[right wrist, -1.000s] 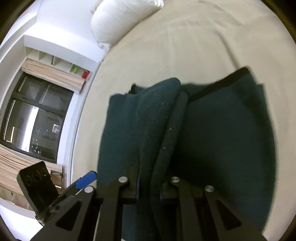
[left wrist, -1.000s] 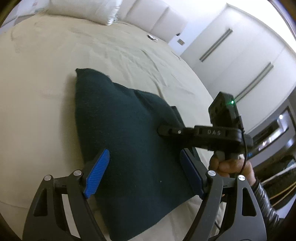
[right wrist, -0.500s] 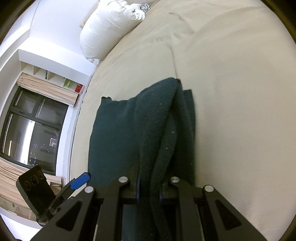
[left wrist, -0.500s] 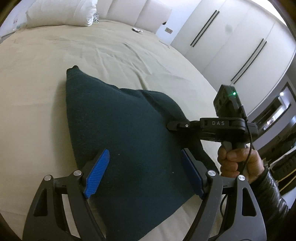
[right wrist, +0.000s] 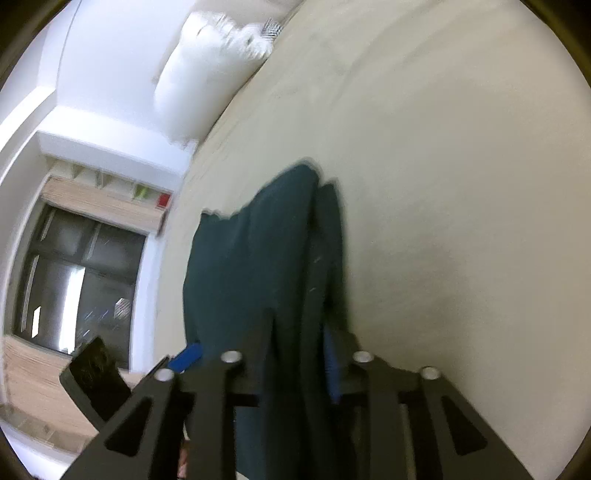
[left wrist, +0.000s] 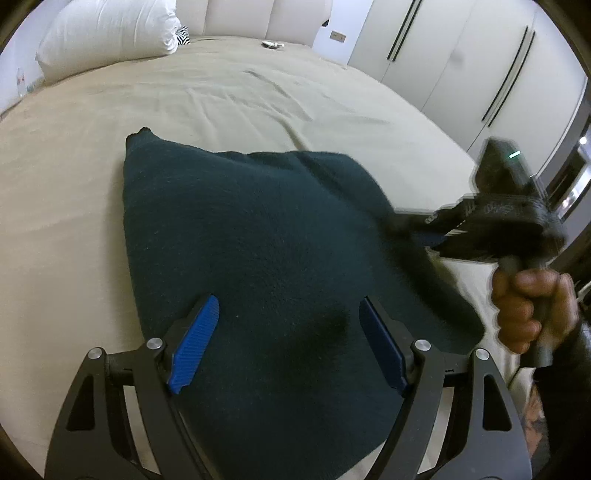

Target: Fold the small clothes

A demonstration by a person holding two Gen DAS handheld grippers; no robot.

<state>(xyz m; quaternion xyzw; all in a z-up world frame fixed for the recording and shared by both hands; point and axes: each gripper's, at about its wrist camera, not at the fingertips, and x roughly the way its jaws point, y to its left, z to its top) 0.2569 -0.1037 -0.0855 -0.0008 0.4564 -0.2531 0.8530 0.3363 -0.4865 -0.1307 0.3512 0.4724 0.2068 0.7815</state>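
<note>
A dark teal fleece garment (left wrist: 258, 258) lies folded on the beige bed (left wrist: 221, 103). My left gripper (left wrist: 288, 332) is open, its blue pads (left wrist: 194, 347) hovering over the garment's near part, holding nothing. My right gripper (left wrist: 417, 232) is at the garment's right edge, blurred by motion. In the right wrist view the right gripper (right wrist: 299, 354) has parted a little, with folds of the garment (right wrist: 258, 251) still hanging between its fingers.
A white pillow (left wrist: 107, 33) and padded headboard are at the far end of the bed. White wardrobe doors (left wrist: 461, 62) stand to the right. A dark window (right wrist: 74, 280) and shelves show in the right wrist view.
The right gripper carried the garment's edge over toward the right and its jaws have begun to part. The left gripper stayed open above the garment.
</note>
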